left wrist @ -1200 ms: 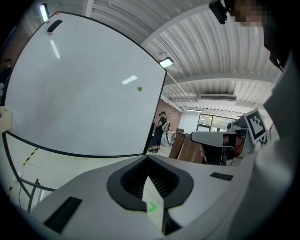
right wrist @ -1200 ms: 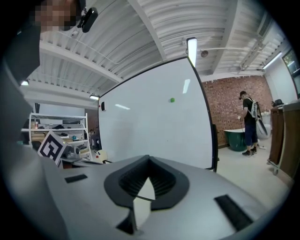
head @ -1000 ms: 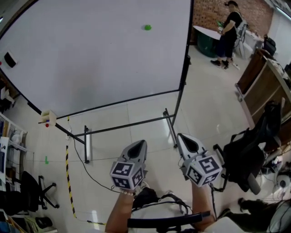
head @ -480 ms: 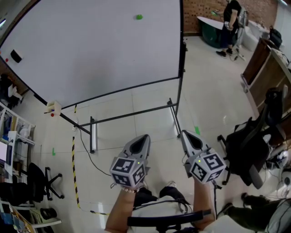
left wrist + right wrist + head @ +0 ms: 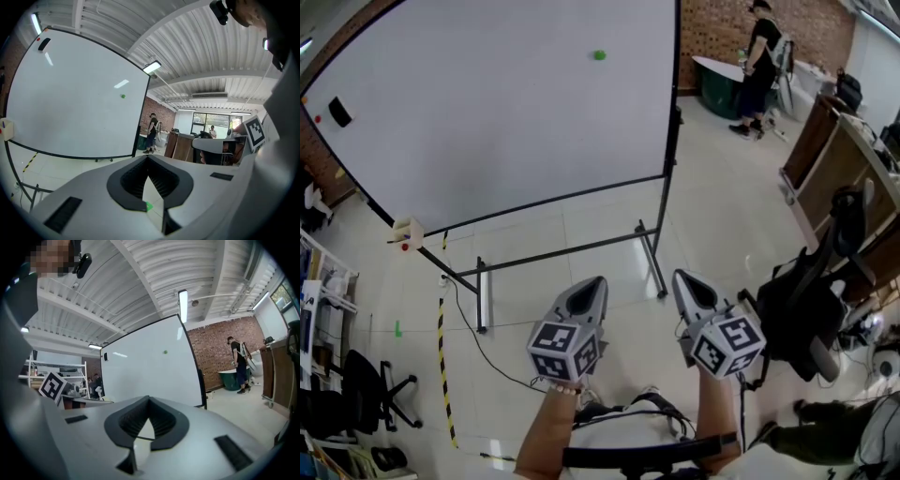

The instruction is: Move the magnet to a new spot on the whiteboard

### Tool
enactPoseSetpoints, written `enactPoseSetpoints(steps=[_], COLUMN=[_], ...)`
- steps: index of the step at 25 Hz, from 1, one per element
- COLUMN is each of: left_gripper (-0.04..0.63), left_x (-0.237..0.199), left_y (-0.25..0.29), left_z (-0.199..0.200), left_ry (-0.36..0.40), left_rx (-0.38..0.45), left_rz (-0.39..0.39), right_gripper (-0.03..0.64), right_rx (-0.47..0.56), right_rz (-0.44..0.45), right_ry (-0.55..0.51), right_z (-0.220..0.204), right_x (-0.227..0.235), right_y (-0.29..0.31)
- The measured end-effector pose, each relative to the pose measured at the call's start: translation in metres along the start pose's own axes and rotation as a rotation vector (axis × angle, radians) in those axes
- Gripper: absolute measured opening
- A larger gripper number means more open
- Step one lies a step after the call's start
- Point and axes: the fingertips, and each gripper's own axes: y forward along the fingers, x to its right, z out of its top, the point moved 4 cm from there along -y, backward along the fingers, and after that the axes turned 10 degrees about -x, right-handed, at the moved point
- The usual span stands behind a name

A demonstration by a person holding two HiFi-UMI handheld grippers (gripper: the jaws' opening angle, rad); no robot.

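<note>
Green and small, a round magnet (image 5: 599, 55) stuck high on the whiteboard (image 5: 487, 122), toward its right edge, with bare white all round. Far off to the left, near the board's upper corner, a black eraser (image 5: 339, 111). Nothing else near the magnet.

Left tongs (image 5: 595, 284): closed tip to tip, nothing between. Right tongs (image 5: 684, 278): likewise shut and empty, tips meeting in a point. Both held low and near, side by side over the tiled floor (image 5: 722, 216), aimed roughly at the board's stand (image 5: 562, 254). Both well apart from the board face, and farther still from the magnet. In each tongs' own view, only a small green dot on a distant board.

Progress, judged from this alone: no grip on the magnet, no contact with the board, and no mark of an old or a new place. No telling old spot from new. Fits two stages equally: magnet waiting at its starting place with the tongs on the way in, or magnet already reset and the tongs drawn back. Either way, a long reach between tongs and magnet, and a high one.

Far right, a person (image 5: 759, 66) standing by a brick wall, clear of the board.
</note>
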Motion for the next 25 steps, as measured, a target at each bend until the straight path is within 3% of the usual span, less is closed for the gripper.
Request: enactPoseSetpoints(steps=[6,25], left_gripper=[0.002,0.002], left_x=[-0.022,-0.042], left_y=[-0.019,-0.044], left_z=[0.004,0.003], left_ry=[-0.015,-0.004], left_rx=[0.026,0.03], left_rz=[-0.026,-0.049], right_gripper=[0.015,0.017], right_rx=[-0.02,-0.024], right_rz=[-0.038,-0.053], right_ry=[-0.059,-0.081], right_z=[0.005,0.007], right_x=[-0.031,-0.069], right_y=[0.009,0.019])
